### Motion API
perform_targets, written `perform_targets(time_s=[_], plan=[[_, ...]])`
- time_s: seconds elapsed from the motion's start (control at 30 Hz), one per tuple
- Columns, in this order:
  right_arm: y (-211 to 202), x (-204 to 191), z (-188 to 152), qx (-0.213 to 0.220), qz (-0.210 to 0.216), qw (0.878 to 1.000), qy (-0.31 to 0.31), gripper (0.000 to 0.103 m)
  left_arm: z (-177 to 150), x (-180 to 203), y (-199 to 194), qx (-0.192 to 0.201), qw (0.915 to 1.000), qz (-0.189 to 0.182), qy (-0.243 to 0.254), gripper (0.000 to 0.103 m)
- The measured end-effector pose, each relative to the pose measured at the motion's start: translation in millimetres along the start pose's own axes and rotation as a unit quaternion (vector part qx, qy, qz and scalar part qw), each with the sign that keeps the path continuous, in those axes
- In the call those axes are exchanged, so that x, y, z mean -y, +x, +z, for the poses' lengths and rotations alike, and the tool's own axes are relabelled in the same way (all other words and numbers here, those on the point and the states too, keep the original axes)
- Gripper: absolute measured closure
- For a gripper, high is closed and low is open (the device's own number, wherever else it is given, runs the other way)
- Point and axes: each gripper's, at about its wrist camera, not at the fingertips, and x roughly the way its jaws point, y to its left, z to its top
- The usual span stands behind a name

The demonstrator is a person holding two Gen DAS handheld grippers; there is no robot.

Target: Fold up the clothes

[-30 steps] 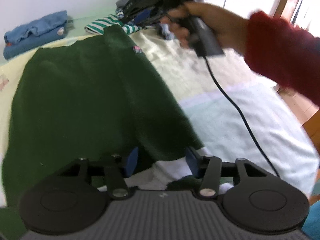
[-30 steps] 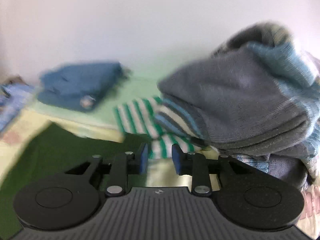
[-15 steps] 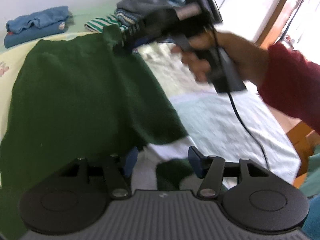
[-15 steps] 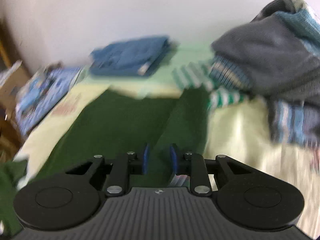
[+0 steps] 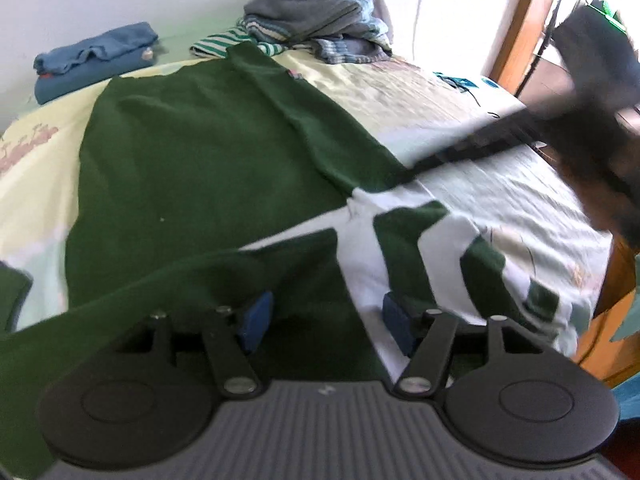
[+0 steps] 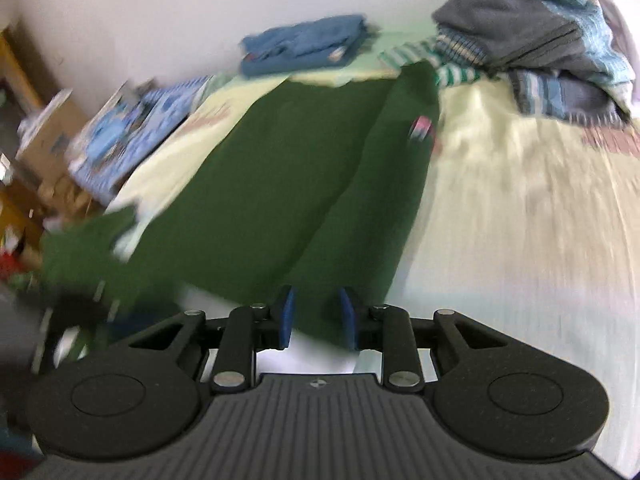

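Observation:
A dark green garment [image 5: 208, 152] lies spread on the bed, its right side folded inward in a long strip [image 6: 384, 184]. Its near part carries white stripes [image 5: 360, 264]. My left gripper [image 5: 324, 320] hovers over that striped near end. Its jaws are opening, and green cloth lies below the gap with neither pad pressing on it. My right gripper [image 6: 316, 316] sits over the near end of the folded strip, its jaws narrowly apart and opening slightly. Green fabric shows between the pads without being pinched. In the left wrist view its blurred dark housing [image 5: 592, 60] is at the right.
Folded blue clothes [image 5: 92, 60] sit by the far wall. An unfolded grey and striped pile [image 5: 316, 12] lies over a green-and-white striped piece [image 5: 224, 42]. Boxes and books [image 6: 132, 128] stand left of the bed. Pale sheet [image 5: 520, 200] extends right towards a wooden frame [image 5: 516, 28].
My right gripper has drawn back from the far clothes pile along the folded strip to its near end. The left gripper shifted towards the striped end and its jaws widened.

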Motion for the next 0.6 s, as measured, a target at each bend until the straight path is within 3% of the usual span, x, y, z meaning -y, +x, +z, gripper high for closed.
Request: perform_targets(time_s=[0.2,0.3,0.37,0.5,0.6], plan=[[-28,-48,-73,-0.058,-0.039,0.997,-0.022,0.073,-8,-4,-5,-0.012,0.9988,-0.004,0.047,0.028],[-48,-69,-92,-0.04,-0.078,0.995,-0.054,0.072,-12,-3,-15,-0.016,0.9983,-0.01,0.055,0.031],[-59,-81,-101,-0.028,-0.083,0.994,-0.067,0.072,-14,-1,-24,-0.015,0.9978,-0.022,0.061,0.031],[-56,-104,-112,0.001,-0.113,0.986,-0.123,0.069,-21,5,-33,-0.03,0.9955,-0.043,0.079,0.031],[-42,-116,-118,-0.003,-0.098,0.984,-0.151,0.069,-28,9,-36,-0.049,0.9932,-0.039,0.098,0.03]])
